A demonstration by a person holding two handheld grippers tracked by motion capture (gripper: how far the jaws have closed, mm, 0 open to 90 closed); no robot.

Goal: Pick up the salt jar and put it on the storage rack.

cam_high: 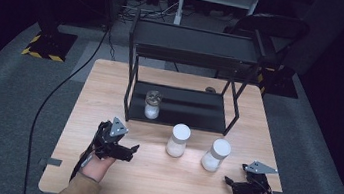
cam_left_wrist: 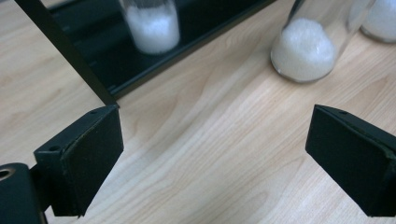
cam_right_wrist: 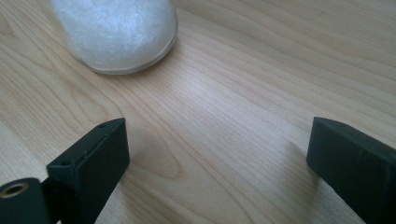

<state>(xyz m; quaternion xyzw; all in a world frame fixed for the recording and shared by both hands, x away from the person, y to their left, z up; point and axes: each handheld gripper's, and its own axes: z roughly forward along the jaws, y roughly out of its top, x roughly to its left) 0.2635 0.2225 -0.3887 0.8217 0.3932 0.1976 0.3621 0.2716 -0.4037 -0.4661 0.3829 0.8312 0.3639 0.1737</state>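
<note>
Now both claws (cam_left_wrist: 215, 158) (cam_right_wrist: 219, 168) wide, empty.

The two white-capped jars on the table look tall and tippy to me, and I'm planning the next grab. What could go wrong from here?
1. The middle jar and the right jar stand close together; gripping one could knock over the other.
2. The rack has a post near the left gripper; a jar carried in could clip it.
3. A third jar already stands on the rack's lower shelf and could be bumped.
</note>
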